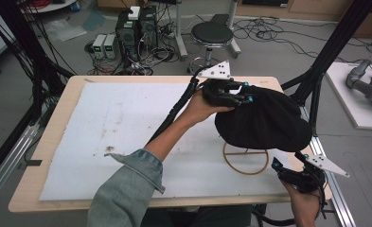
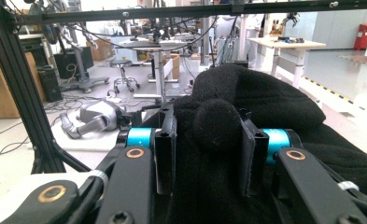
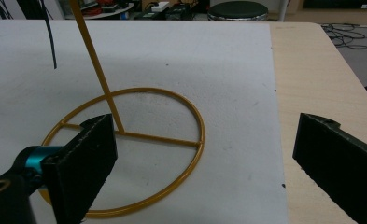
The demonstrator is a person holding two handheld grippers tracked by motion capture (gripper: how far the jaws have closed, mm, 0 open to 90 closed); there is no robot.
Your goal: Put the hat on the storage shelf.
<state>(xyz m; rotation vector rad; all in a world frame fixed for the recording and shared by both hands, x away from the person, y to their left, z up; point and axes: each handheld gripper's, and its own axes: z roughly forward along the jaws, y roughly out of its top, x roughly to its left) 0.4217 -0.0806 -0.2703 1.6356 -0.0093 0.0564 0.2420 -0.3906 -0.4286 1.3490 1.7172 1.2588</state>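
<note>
A black fabric hat (image 1: 264, 120) sits over the upright of a gold wire stand, whose round base ring (image 1: 246, 163) lies on the white mat. My left gripper (image 1: 245, 92) is at the hat's far left edge, shut on a fold of the fabric (image 2: 265, 102); in the left gripper view both jaws of the left gripper (image 2: 208, 154) press the cloth between them. My right gripper (image 1: 290, 160) hovers low at the table's front right, beside the base ring (image 3: 190, 112). The right gripper (image 3: 207, 135) stands wide open and empty, and the gold rod (image 3: 95, 60) rises ahead of its left jaw.
A white foam mat (image 1: 117, 123) covers most of the wooden table (image 1: 32, 189). Black frame posts (image 1: 316, 80) stand just past the right edge. A stool (image 1: 212, 35) and computer boxes (image 1: 136, 28) are on the floor behind the table.
</note>
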